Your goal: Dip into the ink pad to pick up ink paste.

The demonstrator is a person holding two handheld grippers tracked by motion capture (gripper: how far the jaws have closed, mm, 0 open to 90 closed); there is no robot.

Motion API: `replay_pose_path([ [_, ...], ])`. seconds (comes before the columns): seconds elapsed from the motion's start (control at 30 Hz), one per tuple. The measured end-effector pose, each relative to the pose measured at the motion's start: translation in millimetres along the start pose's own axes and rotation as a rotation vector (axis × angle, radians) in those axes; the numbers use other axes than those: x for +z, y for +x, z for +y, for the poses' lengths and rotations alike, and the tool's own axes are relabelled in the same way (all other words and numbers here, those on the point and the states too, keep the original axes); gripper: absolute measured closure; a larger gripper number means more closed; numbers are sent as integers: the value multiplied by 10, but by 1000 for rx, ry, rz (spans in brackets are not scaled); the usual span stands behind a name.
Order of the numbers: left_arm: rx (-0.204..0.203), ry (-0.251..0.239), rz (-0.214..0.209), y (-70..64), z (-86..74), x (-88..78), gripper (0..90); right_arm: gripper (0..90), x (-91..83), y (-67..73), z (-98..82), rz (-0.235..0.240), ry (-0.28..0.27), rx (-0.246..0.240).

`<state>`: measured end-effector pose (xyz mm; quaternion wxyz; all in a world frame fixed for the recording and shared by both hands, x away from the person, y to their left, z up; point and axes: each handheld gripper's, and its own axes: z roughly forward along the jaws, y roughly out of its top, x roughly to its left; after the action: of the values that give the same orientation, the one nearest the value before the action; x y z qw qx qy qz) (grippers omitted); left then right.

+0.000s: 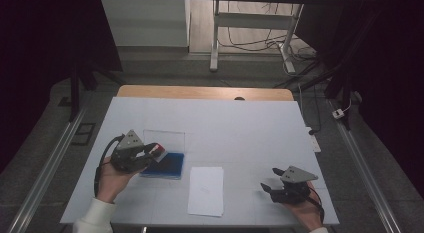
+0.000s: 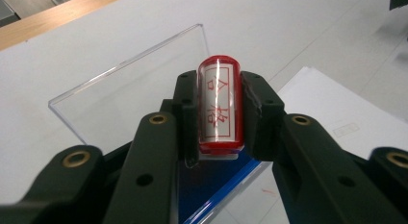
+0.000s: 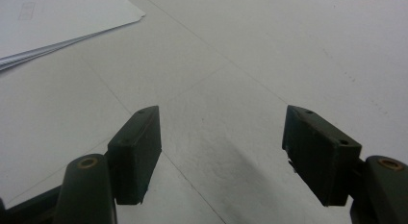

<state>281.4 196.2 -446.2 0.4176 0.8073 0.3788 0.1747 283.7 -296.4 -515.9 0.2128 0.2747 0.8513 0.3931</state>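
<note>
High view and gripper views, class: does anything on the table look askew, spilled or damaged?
Nothing stands out. The left claw grips a red-and-clear cylindrical stamp squarely above the blue ink pad in its open clear plastic case. The white paper sheets lie flat. The right claw is open and empty.

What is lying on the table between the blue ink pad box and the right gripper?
In the high view, a stack of white paper lies between the blue ink pad box and the right gripper; the rest is bare tabletop.
</note>
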Motion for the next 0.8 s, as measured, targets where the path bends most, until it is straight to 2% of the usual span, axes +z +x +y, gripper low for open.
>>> replay_pose_path([
  [0.23,1,-18,-55,-49,34,-9,697,298,6,-8,-6,0,1,3],
  [0.33,9,-25,-44,-85,51,-10,698,298,2,-9,-6,-2,1,4],
  [0.6,32,-43,-56,-220,109,-7,697,298,7,-7,-7,2,3,0],
  [0.8,42,-42,-90,-318,143,35,697,299,9,-6,-4,2,5,2],
])
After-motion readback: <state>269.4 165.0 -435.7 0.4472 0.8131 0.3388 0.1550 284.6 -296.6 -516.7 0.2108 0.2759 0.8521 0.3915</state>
